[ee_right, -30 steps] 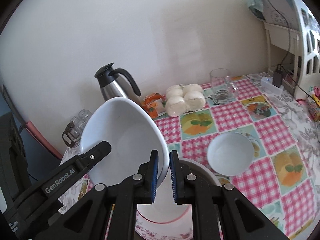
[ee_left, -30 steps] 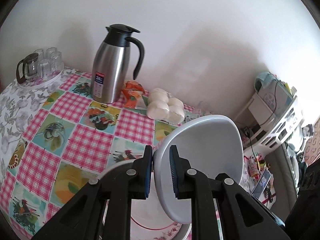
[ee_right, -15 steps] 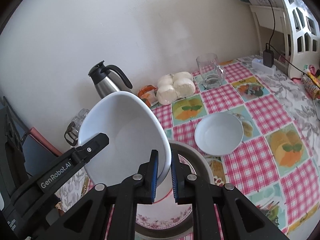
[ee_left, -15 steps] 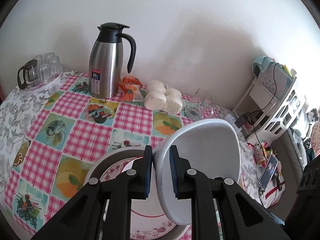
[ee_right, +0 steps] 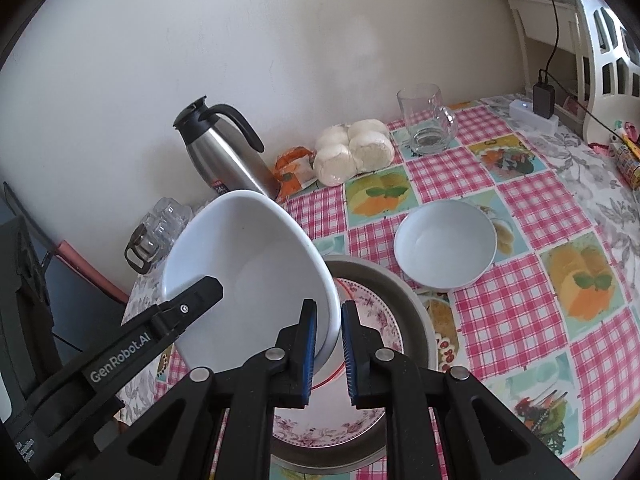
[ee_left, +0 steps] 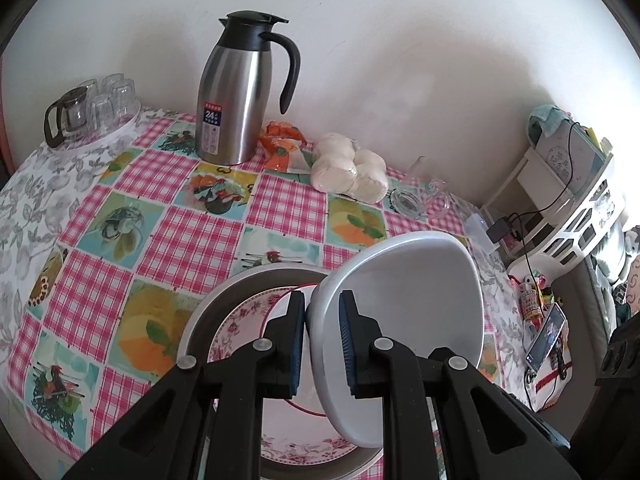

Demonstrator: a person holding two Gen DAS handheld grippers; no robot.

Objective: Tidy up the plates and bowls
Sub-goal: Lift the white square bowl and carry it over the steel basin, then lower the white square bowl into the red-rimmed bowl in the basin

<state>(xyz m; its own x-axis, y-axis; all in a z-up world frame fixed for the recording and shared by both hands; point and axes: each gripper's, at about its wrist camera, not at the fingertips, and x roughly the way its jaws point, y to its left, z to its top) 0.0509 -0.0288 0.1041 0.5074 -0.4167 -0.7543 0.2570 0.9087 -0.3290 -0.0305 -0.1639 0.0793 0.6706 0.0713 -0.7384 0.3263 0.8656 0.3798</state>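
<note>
Both grippers hold one large white bowl (ee_left: 404,300) by opposite rims, tilted on edge. My left gripper (ee_left: 322,344) is shut on its left rim. My right gripper (ee_right: 328,350) is shut on its right rim, and the bowl (ee_right: 244,268) fills the left of that view. Below it a floral pink-rimmed plate (ee_right: 372,308) lies in a grey plate (ee_right: 416,312) on the table. A small white bowl (ee_right: 444,246) sits on the checked cloth to the right.
Along the wall stand a steel thermos jug (ee_left: 236,92), an orange packet (ee_left: 280,146), a bag of white buns (ee_left: 348,168) and a glass mug (ee_right: 426,122). A tray of glasses (ee_left: 92,108) sits far left. A white shelf (ee_left: 576,208) with a charger stands right.
Both grippers and the large bowl have lowered toward the stacked plates. More of the plates and table now shows. The grips have not changed.
</note>
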